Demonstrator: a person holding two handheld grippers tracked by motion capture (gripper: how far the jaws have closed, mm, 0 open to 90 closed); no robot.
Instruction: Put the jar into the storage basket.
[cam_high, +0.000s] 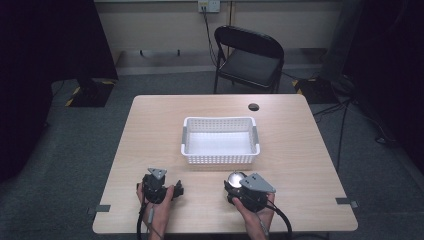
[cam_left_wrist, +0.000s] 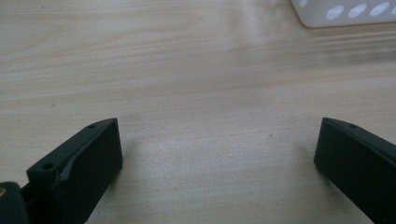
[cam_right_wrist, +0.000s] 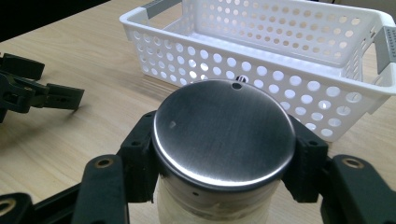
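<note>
A jar with a round brushed-metal lid (cam_right_wrist: 224, 126) and a pale body stands upright between my right gripper's (cam_right_wrist: 223, 161) black jaws, which are shut on its sides just under the lid. In the high view the jar (cam_high: 235, 177) and right gripper (cam_high: 238, 183) sit near the table's front, just before the white perforated basket (cam_high: 220, 159). The basket (cam_right_wrist: 280, 79) is empty, with grey handles. My left gripper (cam_high: 177, 188) rests low at the front left, jaws wide open over bare wood (cam_left_wrist: 217, 140), holding nothing. It also appears in the right gripper view (cam_right_wrist: 63, 83).
The light wooden table (cam_high: 300, 165) has a dark cable hole (cam_high: 253, 106) behind the basket. A corner of the basket (cam_left_wrist: 345, 11) lies ahead and right of the left gripper. A black folding chair (cam_high: 250, 57) stands beyond the far edge, on grey carpet.
</note>
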